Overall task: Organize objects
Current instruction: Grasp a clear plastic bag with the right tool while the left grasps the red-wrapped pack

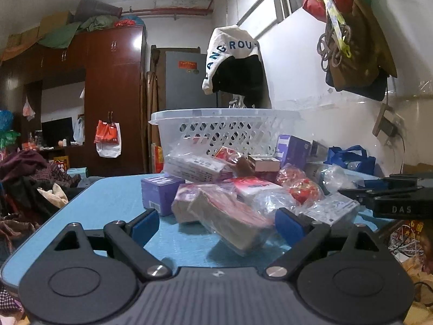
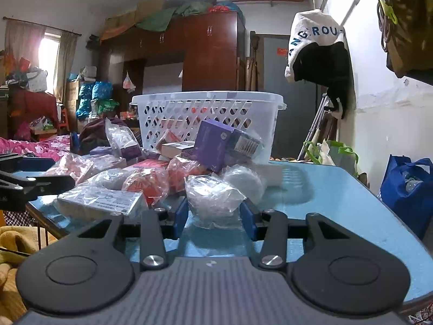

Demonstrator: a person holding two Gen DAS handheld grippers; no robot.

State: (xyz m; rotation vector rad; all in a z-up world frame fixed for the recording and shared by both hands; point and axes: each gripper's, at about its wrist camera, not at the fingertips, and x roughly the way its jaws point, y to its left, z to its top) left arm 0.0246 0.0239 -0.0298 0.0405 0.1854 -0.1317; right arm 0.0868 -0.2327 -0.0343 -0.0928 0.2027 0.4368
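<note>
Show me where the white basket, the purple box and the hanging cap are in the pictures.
white basket (image 2: 208, 113): right wrist view, on its front lattice wall.
purple box (image 2: 212, 145): right wrist view, on its front face.
hanging cap (image 1: 230, 47): left wrist view, on the white lettered band.

Dark red wooden wardrobe (image 1: 113, 94) stood against far wall, bundles and cardboard piled on top. Orange-and-white plastic bag (image 1: 108, 138) hung from its door handle. White cap with blue lettering (image 1: 232, 51) hung over black garment on right wall. Blue tote bag (image 2: 408, 184) sat beside blue surface (image 2: 338, 197). Curtained window (image 2: 48, 54) bright at left. Pink floral bedding (image 2: 35, 146) below it.
</note>
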